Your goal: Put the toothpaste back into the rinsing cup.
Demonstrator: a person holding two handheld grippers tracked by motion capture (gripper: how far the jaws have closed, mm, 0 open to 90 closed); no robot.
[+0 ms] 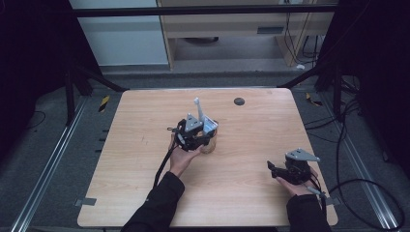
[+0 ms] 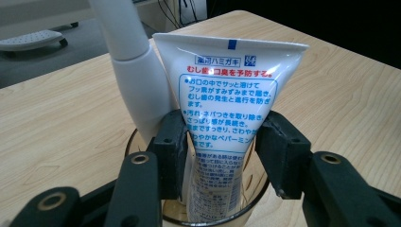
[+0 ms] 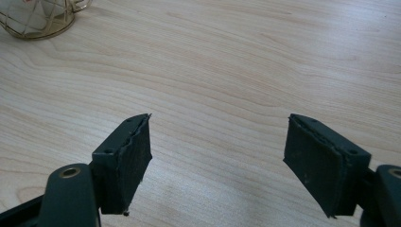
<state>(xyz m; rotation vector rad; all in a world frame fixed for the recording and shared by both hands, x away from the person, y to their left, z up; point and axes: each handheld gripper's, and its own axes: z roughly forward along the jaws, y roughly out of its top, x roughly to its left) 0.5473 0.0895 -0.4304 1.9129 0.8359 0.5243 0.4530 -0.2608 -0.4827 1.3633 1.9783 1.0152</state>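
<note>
Toothpaste tube stands cap-down in a clear cup near the middle of the wooden counter, its flat crimped end uppermost and its printed back facing the left gripper's camera. Just beside the tube, in the same cup, leans a white toothbrush handle, touching the tube's edge. The left gripper sits at the cup, its jaws either side of the tube and parted: the one nearer the toothbrush lies against or right next to the tube, while the far one stands a little clear of it, so nothing is clamped. The step in hand looks like letting the tube go once it is seated in the cup. To do it well, the jaws should part fully before the hand draws back, and the retreat should run straight away from the cup, so neither pad drags the tube or knocks the toothbrush and tips the light cup. Well apart from the cup, toward the counter's near right corner, the right gripper rests low over bare wood with its jaws wide apart and holding nothing. A gold wire basket sits beyond it.
</note>
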